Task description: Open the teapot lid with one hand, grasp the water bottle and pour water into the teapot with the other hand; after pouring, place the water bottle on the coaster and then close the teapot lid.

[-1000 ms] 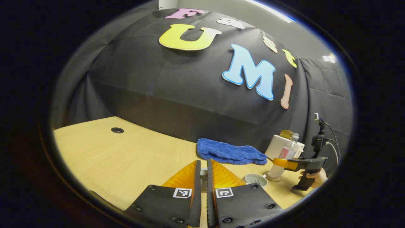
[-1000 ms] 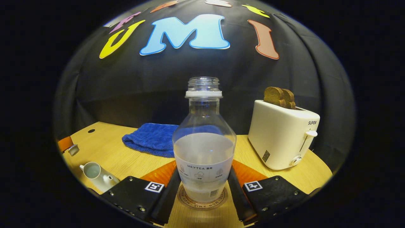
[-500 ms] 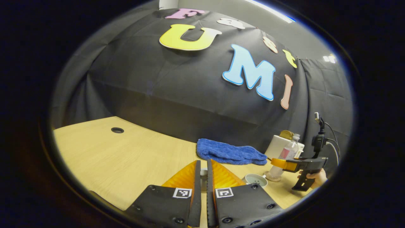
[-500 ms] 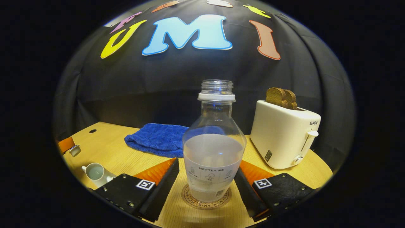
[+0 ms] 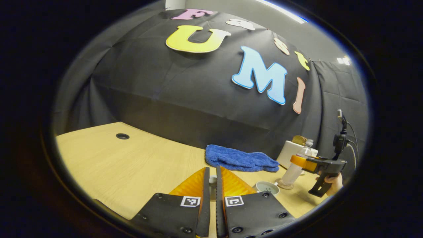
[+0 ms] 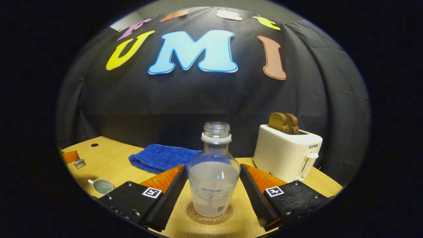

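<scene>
Right gripper (image 6: 214, 185) stands with its 2 fingers spread wide, one on each side of the water bottle (image 6: 214, 185) and clear of it; the bottle rests upright on the coaster (image 6: 209, 218), near the bench's (image 6: 115, 162) front edge, uncapped and roughly half full; so the placing step reads as done, and the step in hand is closing the teapot. Left gripper (image 5: 211, 181) has its fingers drawn narrow on a small pale piece that I take for the lid (image 5: 212, 180), held above the bench; whether both fingers truly press it I cannot tell for sure, though it sits squarely between them. Down by the front edge, just beside the bottle in the left gripper view, sits the teapot (image 5: 267, 187), its mouth open; the right gripper view shows it (image 6: 100, 186) towards the bench's left front corner with water inside.

To do this well, I judge that the right gripper should draw straight back from the bottle, since a sideways swing could clip the light, open bottle; then the left gripper should carry the lid over the teapot's mouth, level it, lower it until it seats, and only then let go. The blue towel (image 6: 160, 158) and the toaster (image 6: 286, 152) lie towards the back edge, well apart from that path.
</scene>
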### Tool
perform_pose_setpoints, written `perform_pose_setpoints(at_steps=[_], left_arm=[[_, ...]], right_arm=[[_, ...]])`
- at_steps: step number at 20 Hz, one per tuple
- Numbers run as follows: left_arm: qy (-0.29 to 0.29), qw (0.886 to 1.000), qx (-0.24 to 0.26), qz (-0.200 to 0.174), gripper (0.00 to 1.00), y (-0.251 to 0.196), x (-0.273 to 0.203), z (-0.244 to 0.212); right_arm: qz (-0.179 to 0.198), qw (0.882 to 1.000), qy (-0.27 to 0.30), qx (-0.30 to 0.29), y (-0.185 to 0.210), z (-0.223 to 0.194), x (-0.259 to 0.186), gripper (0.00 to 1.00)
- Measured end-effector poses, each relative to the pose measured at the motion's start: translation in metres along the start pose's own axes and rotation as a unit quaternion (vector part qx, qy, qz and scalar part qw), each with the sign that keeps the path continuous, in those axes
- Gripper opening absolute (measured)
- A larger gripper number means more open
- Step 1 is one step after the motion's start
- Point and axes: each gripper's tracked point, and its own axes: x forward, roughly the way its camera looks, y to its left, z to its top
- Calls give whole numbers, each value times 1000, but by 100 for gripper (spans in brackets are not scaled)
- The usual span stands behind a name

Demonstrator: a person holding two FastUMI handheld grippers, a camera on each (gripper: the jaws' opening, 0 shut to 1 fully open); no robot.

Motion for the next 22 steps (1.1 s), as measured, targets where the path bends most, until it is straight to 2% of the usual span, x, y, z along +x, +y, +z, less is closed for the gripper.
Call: perform_pose_setpoints(at_steps=[2, 6, 11, 15, 18, 22], left_arm=[[0, 1000, 3, 0, 13, 0, 0, 0], [0, 1000, 8, -1, 13, 0, 0, 0], [0, 1000, 12, -4, 13, -1, 0, 2], [-17, 1000, 0, -18, 15, -6, -3, 7], [-17, 999, 29, -22, 13, -17, -3, 5], [-15, 998, 40, -49, 15, -44, -7, 7]], right_arm=[[-3, 1000, -31, -4, -1, 18, -6, 98], [-15, 998, -59, -22, -2, 44, -21, 98], [-16, 997, -77, 11, -6, 61, -62, 98], [-5, 997, -80, 22, -10, 59, -102, 97], [-11, 997, -71, 8, -17, 48, -126, 98], [-3, 998, -56, 20, -17, 25, -149, 98]])
